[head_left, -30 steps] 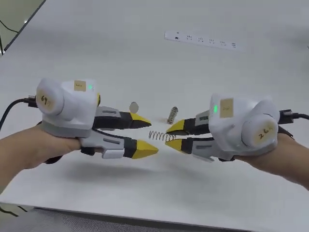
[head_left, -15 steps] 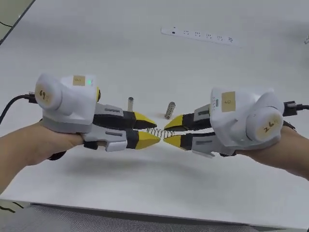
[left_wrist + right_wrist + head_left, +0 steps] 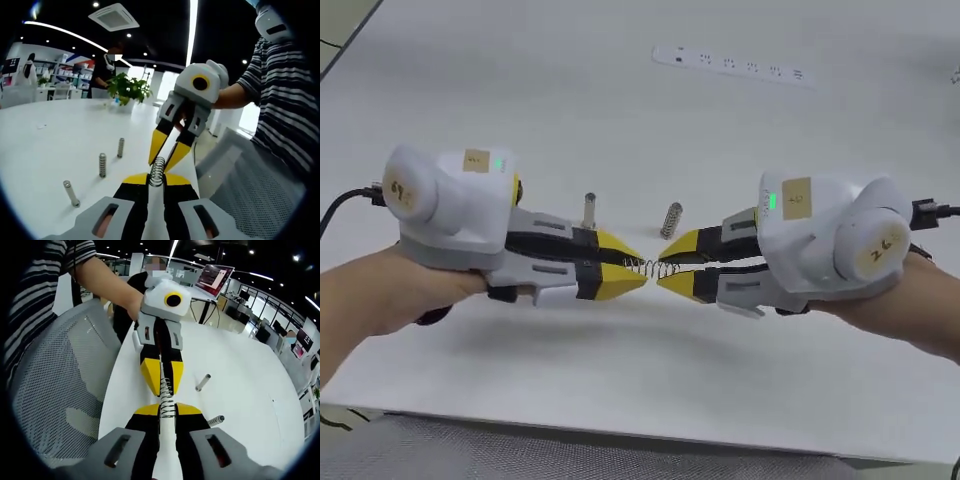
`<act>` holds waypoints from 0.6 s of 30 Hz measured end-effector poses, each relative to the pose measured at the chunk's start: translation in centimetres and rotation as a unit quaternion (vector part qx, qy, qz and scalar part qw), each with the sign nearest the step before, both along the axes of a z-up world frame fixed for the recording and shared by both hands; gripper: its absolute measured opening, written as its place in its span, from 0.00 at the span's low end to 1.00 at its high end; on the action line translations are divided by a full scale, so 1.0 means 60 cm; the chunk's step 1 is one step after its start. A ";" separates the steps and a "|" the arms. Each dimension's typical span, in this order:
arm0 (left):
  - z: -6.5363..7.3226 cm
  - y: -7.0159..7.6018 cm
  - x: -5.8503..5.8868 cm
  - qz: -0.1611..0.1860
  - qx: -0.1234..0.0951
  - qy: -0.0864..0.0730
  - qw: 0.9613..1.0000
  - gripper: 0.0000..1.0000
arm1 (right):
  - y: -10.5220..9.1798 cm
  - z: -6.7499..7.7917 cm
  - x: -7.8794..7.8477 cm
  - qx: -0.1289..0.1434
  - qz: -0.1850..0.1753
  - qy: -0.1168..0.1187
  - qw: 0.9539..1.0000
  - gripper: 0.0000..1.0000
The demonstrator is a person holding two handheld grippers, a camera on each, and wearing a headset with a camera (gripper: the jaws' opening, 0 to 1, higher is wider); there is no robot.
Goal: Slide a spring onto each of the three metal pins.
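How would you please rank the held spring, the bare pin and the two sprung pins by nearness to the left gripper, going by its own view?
1. Held spring, in the left gripper's fingers.
2. Bare pin, low left.
3. Nearer sprung pin, just beyond it.
4. Farther sprung pin, farthest back.

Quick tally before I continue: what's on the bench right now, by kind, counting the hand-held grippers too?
Pins: 3, a bare pin, a near sprung pin, a far sprung pin
Springs: 3, one on each sprung pin, plus a loose spring
Hand-held grippers: 2, left hand-held gripper and right hand-held gripper, both gripping the loose spring
Power strip: 1
Total: 9
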State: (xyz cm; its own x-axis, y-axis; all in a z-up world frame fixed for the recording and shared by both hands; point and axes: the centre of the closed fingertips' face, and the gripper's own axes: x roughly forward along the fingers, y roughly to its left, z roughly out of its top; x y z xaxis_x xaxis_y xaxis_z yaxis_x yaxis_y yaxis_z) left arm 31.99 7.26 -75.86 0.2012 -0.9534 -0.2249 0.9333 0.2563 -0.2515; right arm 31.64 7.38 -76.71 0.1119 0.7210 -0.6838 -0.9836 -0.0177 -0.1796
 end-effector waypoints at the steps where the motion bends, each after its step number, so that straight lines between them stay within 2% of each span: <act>1: 0.000 0.000 0.000 -0.001 0.000 0.001 1.000 0.02 | 0.000 0.000 -0.001 0.001 0.000 0.002 1.000 0.08; 8: 0.000 0.001 -0.004 -0.006 0.002 0.004 1.000 0.02 | 0.002 -0.001 -0.005 0.003 0.000 0.007 1.000 0.08; 11: -0.002 0.000 -0.008 -0.010 0.004 0.005 1.000 0.02 | 0.002 -0.003 -0.009 0.004 0.000 0.018 1.000 0.08; 18: -0.005 0.002 -0.014 -0.015 0.007 0.011 1.000 0.02 | -0.014 -0.019 -0.013 -0.013 0.002 0.025 1.000 0.09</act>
